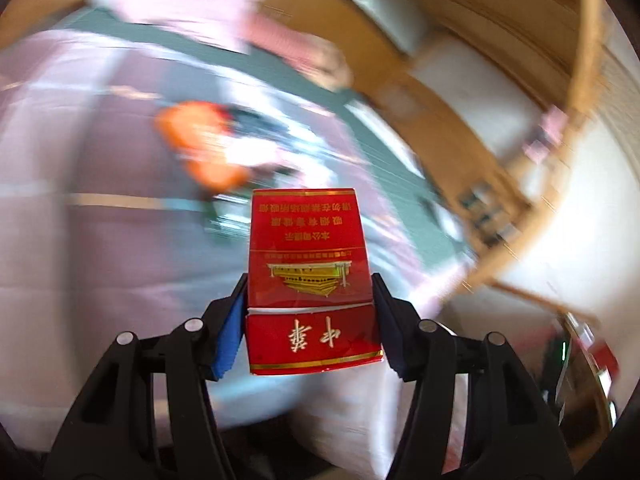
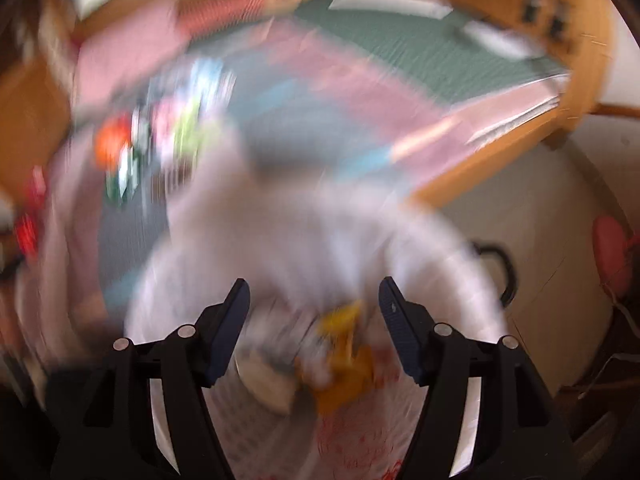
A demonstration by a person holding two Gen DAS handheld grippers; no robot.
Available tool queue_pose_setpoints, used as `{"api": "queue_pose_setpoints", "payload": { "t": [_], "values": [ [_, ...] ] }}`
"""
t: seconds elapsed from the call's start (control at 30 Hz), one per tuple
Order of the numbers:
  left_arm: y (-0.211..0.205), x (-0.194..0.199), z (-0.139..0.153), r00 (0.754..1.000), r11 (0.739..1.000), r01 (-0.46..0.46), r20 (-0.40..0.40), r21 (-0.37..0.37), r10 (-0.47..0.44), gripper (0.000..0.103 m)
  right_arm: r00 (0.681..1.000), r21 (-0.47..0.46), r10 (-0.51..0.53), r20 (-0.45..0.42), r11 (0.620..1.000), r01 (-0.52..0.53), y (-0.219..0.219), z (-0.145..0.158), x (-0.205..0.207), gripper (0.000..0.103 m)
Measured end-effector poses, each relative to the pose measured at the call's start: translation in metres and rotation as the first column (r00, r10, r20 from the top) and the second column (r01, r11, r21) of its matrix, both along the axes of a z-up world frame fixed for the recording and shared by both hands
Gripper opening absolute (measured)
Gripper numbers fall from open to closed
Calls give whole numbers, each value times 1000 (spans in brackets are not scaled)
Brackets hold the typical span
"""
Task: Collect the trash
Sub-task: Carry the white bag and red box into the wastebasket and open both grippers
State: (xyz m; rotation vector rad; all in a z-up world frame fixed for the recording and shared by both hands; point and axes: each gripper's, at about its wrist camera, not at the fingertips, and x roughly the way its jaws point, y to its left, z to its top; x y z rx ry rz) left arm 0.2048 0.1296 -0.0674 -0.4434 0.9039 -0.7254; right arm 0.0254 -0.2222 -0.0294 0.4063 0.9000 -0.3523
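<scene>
A: Where's the red cigarette pack [image 1: 310,276]?
B: Clamped in the left gripper [image 1: 310,320], jaws tight on its sides.
A: And the right gripper [image 2: 314,312]?
B: Jaws apart, empty, above a white trash bag [image 2: 280,248]

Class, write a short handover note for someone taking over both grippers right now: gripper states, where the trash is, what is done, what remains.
Left gripper: shut on the red cigarette pack, held in the air.
Right gripper: open, empty, over the white trash bag.
Done: some yellow trash already lies in the bag.
Left: drop the pack into the bag; the colourful items on the mat are too blurred to identify, possibly more trash.
</scene>
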Motion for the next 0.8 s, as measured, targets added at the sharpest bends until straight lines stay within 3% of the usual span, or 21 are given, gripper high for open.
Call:
{"api": "queue_pose_setpoints", "payload": {
  "t": [0.07, 0.1, 0.13, 0.17, 0.2, 0.23, 0.3, 0.33, 0.4, 0.47, 0.5, 0.53, 0.57, 0.6, 0.63, 0.67, 0.7, 0.73, 0.77, 0.8],
  "values": [
    [-40, -17, 8, 985, 984, 173, 29, -34, -172, 59, 994, -18, -60, 95, 998, 62, -15, 25, -10, 70],
    [-60, -28, 10, 964, 964, 264, 44, -39, -262, 60, 989, -34, -81, 125, 996, 85, -19, 35, -14, 70],
    [-82, -41, 10, 931, 931, 362, 55, -39, -360, 62, 985, -48, -95, 142, 994, 102, -22, 42, -16, 71],
    [-107, -58, 7, 881, 881, 472, 59, -35, -469, 69, 984, -56, -102, 147, 992, 111, -25, 46, -15, 72],
    [-125, -71, 3, 835, 835, 550, 56, -32, -548, 79, 983, -60, -106, 147, 991, 116, -26, 48, -16, 73],
    [-141, -84, -2, 797, 797, 604, 52, -23, -602, 84, 983, -59, -110, 145, 991, 119, -27, 48, -20, 73],
    [-164, -99, -14, 767, 767, 640, 31, 41, -641, 87, 983, -47, -115, 142, 991, 123, -27, 47, -19, 73],
    [-168, -98, -17, 771, 768, 635, 6, 82, -637, 87, 984, -41, -114, 136, 992, 121, -27, 45, -16, 73],
    [-156, -85, -16, 810, 809, 586, 1, 49, -586, 87, 986, -33, -105, 127, 993, 110, -22, 43, -6, 73],
    [-120, -58, -9, 884, 883, 468, 7, -19, -468, 89, 990, -14, -78, 113, 997, 80, -18, 39, 8, 73],
    [-100, -45, -6, 926, 926, 378, 9, 1, -378, 90, 993, 4, -57, 106, 998, 57, -10, 36, 20, 73],
    [-74, -30, 0, 974, 971, 219, 32, 98, -223, 90, 995, 27, -31, 100, 999, 28, 0, 33, 32, 73],
    [-56, -21, 4, 993, 975, 77, 68, 209, -93, 90, 995, 46, -3, 97, 999, -2, 10, 30, 44, 73],
    [-38, -15, 7, 991, 942, -73, 127, 328, 33, 90, 994, 70, 40, 99, 996, -47, 27, 26, 62, 73],
    [-23, -11, 10, 969, 874, -215, 204, 437, 136, 90, 992, 83, 73, 100, 993, -81, 41, 24, 76, 73],
    [-8, -6, 11, 934, 770, -344, 283, 538, 219, 90, 988, 96, 119, 100, 987, -129, 63, 19, 98, 73],
    [3, -2, 11, 904, 682, -422, 331, 598, 270, 90, 981, 102, 165, 101, 979, -175, 85, 13, 121, 73],
    [17, 1, 11, 885, 630, -465, 345, 623, 312, 90, 975, 104, 196, 101, 973, -206, 102, 10, 138, 73],
    [27, 5, 11, 878, 619, -479, 328, 623, 349, 90, 968, 109, 229, 98, 965, -239, 125, 2, 162, 73],
    [39, 8, 9, 874, 628, -482, 291, 610, 389, 91, 966, 117, 245, 88, 960, -254, 141, -6, 182, 73]
  ]
}}
